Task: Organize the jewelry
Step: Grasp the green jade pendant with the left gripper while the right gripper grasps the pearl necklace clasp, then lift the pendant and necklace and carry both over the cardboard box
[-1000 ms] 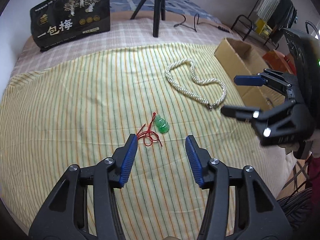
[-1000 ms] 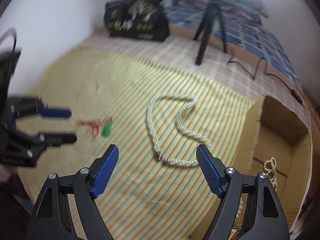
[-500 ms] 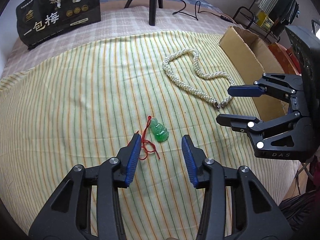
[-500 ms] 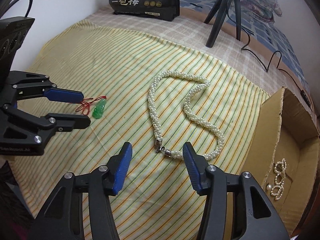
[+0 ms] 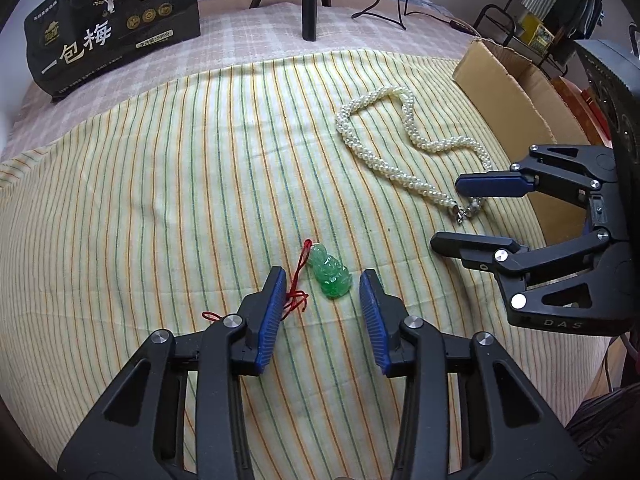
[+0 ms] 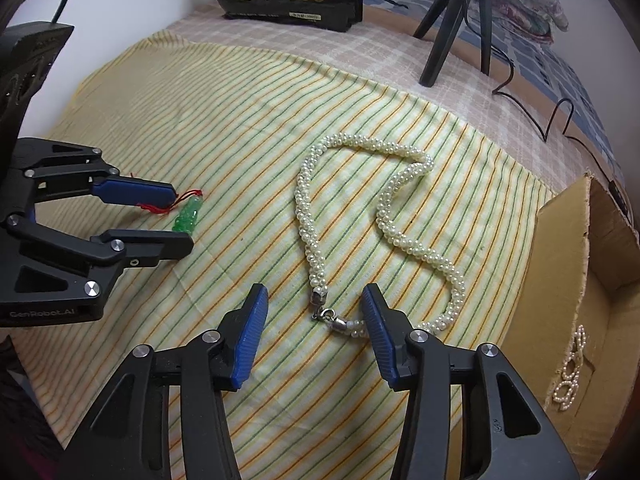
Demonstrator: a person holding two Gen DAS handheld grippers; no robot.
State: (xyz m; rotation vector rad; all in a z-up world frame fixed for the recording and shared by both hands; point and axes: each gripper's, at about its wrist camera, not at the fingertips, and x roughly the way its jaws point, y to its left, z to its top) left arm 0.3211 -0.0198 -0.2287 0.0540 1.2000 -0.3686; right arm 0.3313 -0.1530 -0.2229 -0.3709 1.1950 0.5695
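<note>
Left gripper (image 5: 322, 290) jaws apart, straddling green pendant (image 5: 331, 276), long axis along fingers. Right gripper (image 6: 314, 306) jaws apart around pearl necklace (image 6: 376, 216) clasp.

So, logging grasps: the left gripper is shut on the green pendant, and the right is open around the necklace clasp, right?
Not quite. The left gripper is open too, its fingers either side of the green pendant, as the left wrist view shows. The right gripper is open around the necklace clasp.
</note>
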